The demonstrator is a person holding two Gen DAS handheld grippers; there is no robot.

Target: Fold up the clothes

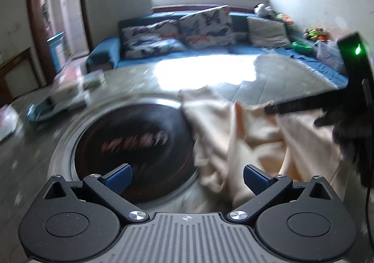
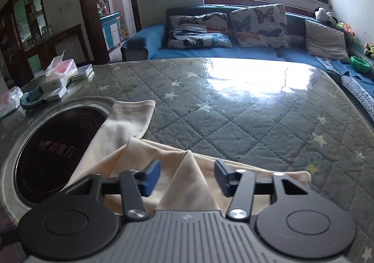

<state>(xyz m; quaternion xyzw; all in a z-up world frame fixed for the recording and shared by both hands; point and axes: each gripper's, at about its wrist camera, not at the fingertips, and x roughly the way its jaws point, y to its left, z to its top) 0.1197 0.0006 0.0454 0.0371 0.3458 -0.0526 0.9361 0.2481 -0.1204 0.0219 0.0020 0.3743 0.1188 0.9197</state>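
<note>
plainly, the cream garment (image 2: pixel 131 157) lay bunched on the quilted table (image 2: pixel 233 122), one end draped over the dark round hob (image 2: pixel 53 146), so a careless pull might have dragged it crooked. the right gripper (image 2: pixel 187 178) hovered low with jaws wide, straddling a raised ridge, holding nothing. the left gripper (image 1: pixel 187 178) was spread empty beside the cloth.

The cream garment (image 2: pixel 131 136) is soft matt cloth, creased. The table cover (image 2: pixel 233 118) is quilted grey fabric under glossy clear plastic. At nine o'clock, the round cooktop (image 2: pixel 58 146) looks dark glossy glass inside a brushed metal ring (image 2: pixel 9 169).
</note>
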